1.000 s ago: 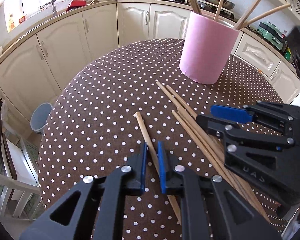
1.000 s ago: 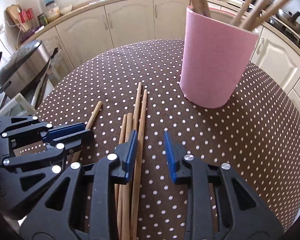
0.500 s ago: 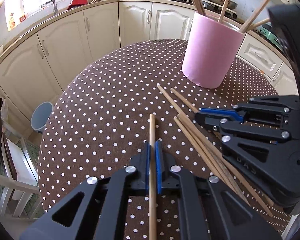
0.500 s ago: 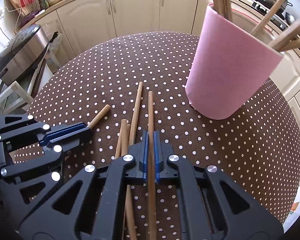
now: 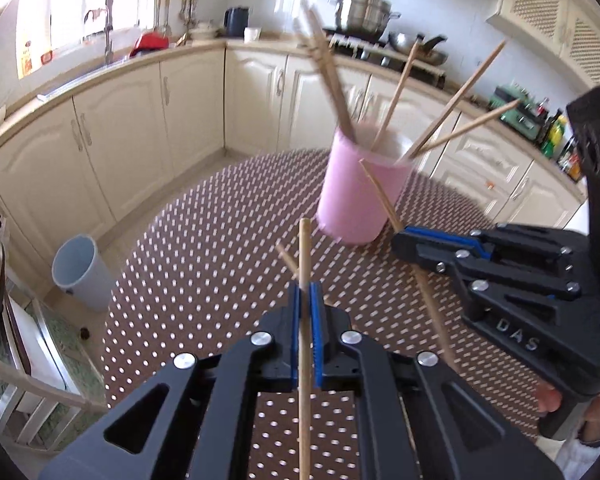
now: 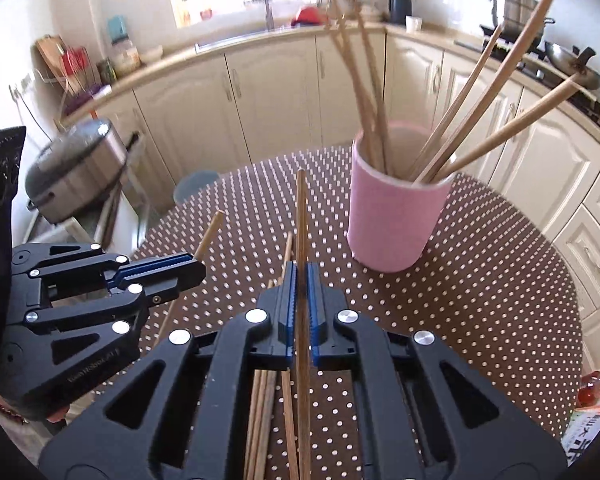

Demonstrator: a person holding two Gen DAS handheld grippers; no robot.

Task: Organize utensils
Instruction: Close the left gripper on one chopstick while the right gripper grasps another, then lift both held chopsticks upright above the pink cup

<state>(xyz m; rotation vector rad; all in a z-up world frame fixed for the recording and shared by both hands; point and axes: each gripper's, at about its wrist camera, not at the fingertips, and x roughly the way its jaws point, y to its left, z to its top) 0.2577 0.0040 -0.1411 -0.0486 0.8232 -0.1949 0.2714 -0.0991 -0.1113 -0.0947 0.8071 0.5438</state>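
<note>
Right wrist view: you are pinching one chopstick (image 6: pixel 301 216) in the right gripper (image 6: pixel 301 280), jaws narrowed tight onto it, stick lifted off the table and pointing ahead. Loose chopsticks (image 6: pixel 265 408) are lying on the dotted tablecloth (image 6: pixel 480 300) under that gripper. Just ahead and to the right, the pink cup (image 6: pixel 394 224) is standing upright, holding several chopsticks that are leaning against its rim. Left wrist view: you are clamping a second chopstick (image 5: pixel 305 256) in the left gripper (image 5: pixel 306 292), also raised clear. Beyond the table, a pale bin (image 5: pixel 82 268) is standing on the floor.
</note>
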